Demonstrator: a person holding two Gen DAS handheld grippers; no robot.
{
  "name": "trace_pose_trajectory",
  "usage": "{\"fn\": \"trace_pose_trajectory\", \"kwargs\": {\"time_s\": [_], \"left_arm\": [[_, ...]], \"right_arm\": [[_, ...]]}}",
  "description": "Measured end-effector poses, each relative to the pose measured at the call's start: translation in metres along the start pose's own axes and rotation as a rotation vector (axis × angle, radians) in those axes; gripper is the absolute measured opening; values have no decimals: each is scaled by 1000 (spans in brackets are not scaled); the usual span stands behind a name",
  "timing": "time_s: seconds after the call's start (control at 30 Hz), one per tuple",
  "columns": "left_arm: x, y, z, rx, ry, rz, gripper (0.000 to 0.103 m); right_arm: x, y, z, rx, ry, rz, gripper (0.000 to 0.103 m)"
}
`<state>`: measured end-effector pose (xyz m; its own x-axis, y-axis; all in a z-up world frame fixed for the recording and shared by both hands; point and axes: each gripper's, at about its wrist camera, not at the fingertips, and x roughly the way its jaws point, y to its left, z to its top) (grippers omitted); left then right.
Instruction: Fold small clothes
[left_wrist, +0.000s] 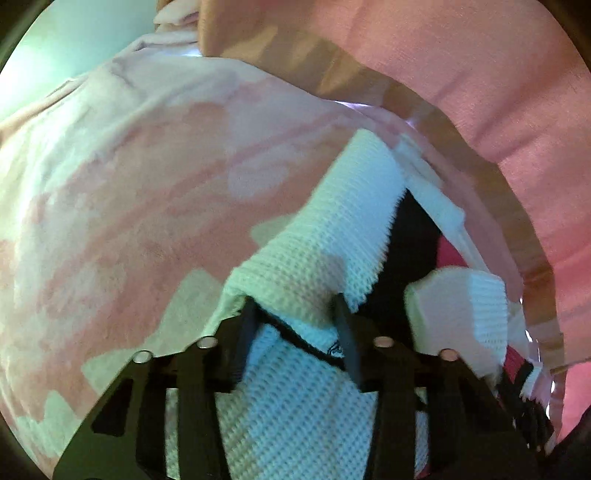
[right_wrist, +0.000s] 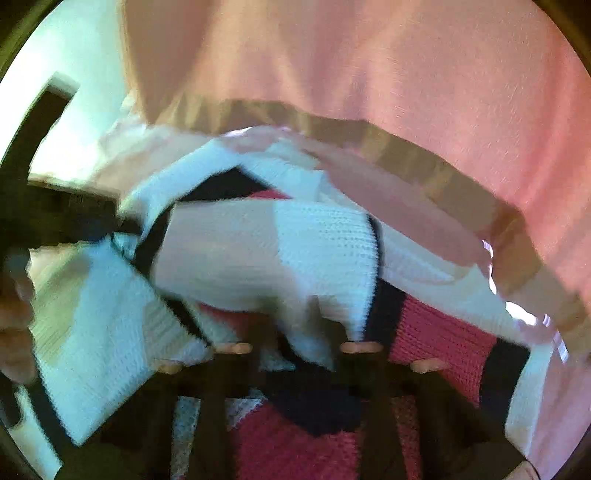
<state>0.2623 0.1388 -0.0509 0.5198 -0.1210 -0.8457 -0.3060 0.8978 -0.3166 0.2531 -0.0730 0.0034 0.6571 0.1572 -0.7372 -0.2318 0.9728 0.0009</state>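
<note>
A small knit sweater (left_wrist: 317, 236), white with black trim and pink-red panels, lies on a pale pink patterned blanket (left_wrist: 140, 177). My left gripper (left_wrist: 295, 306) is shut on a white fold of the sweater at its black-edged hem. In the right wrist view the sweater (right_wrist: 280, 247) fills the middle, with a white sleeve across and the pink-red panel (right_wrist: 436, 332) to the right. My right gripper (right_wrist: 299, 332) is blurred, and white fabric covers its fingertips; the jaws stand close together on the cloth.
A person in a pink top (left_wrist: 461, 66) stands just behind the blanket's tan edge (left_wrist: 369, 66). The same pink top (right_wrist: 369, 66) fills the upper right wrist view. A dark chair-like frame (right_wrist: 37, 122) is at the left.
</note>
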Motion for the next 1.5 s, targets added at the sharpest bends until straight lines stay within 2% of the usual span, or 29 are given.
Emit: {"fn": "trace_pose_trajectory", "kwargs": {"time_s": [0.07, 0.1, 0.17, 0.2, 0.27, 0.37, 0.43, 0.47, 0.5, 0.57, 0.67, 0.73, 0.77, 0.8, 0.87, 0.97, 1.0, 1.07, 1.1, 1.17, 1.2, 1.33, 1.4, 1.43, 1.5], "left_arm": [[0, 3, 3, -15, 5, -7, 34], [1, 5, 4, -18, 6, -10, 33], [1, 5, 4, -13, 4, -8, 33], [0, 5, 5, -9, 2, -6, 33], [0, 4, 4, -2, -2, 0, 33], [0, 2, 4, 2, -7, 7, 34], [0, 1, 4, 1, -6, 8, 34], [-1, 1, 3, 0, -7, 9, 34], [-1, 1, 3, -1, -8, 9, 34], [0, 1, 3, 0, -9, 11, 34], [0, 0, 3, 7, -13, 14, 34], [0, 0, 3, 14, -16, 14, 33], [0, 0, 3, 18, -19, 15, 31], [-2, 1, 4, 19, -26, 17, 23], [-5, 4, 6, 5, -32, 4, 18], [-13, 11, 12, -26, -40, -28, 17], [-13, 13, 13, -24, -40, -28, 17], [-4, 18, 12, -24, -11, -32, 17], [-2, 18, 11, -25, -9, -36, 17], [-3, 14, 9, 1, -27, -12, 17], [-4, 12, 8, 5, -31, -9, 17], [-3, 14, 7, -3, -28, -14, 17], [-3, 14, 8, -3, -26, -15, 18], [-3, 14, 7, -1, -27, -11, 18], [-3, 11, 6, 10, -28, 0, 19]], "right_arm": [[-25, -35, -1, 169, -64, -1, 11], [-44, -64, -9, 296, -101, -21, 9], [-64, -108, -32, 481, -119, -68, 5], [-70, -135, -53, 582, -100, -105, 13], [-68, -165, -81, 681, -36, -120, 14], [-72, -189, -112, 788, -8, -59, 16], [-79, -189, -111, 781, -27, -25, 33], [-79, -186, -105, 758, -36, -13, 57], [-76, -184, -99, 737, -37, -10, 69], [-68, -181, -88, 699, -25, -16, 69], [-36, -177, -74, 688, 54, 18, 69], [-19, -173, -69, 687, 65, -13, 64], [-16, -169, -65, 671, 53, -28, 27], [-16, -167, -61, 663, 47, -1, 9], [-31, -169, -55, 693, -17, 50, 8], [-94, -171, -48, 678, -187, 75, 8], [-104, -173, -52, 671, -203, 60, 8], [-103, -175, -66, 643, -164, 5, 8], [-87, -177, -78, 628, -91, -32, 8], [-52, -178, -98, 632, 36, -40, 8], [-43, -175, -106, 650, 42, -22, 8], [-60, -180, -110, 702, -35, -5, 9], [-49, -181, -120, 682, 20, -35, 9], [-49, -181, -121, 673, 12, -33, 10], [-62, -179, -121, 669, 7, -51, 21]]}}
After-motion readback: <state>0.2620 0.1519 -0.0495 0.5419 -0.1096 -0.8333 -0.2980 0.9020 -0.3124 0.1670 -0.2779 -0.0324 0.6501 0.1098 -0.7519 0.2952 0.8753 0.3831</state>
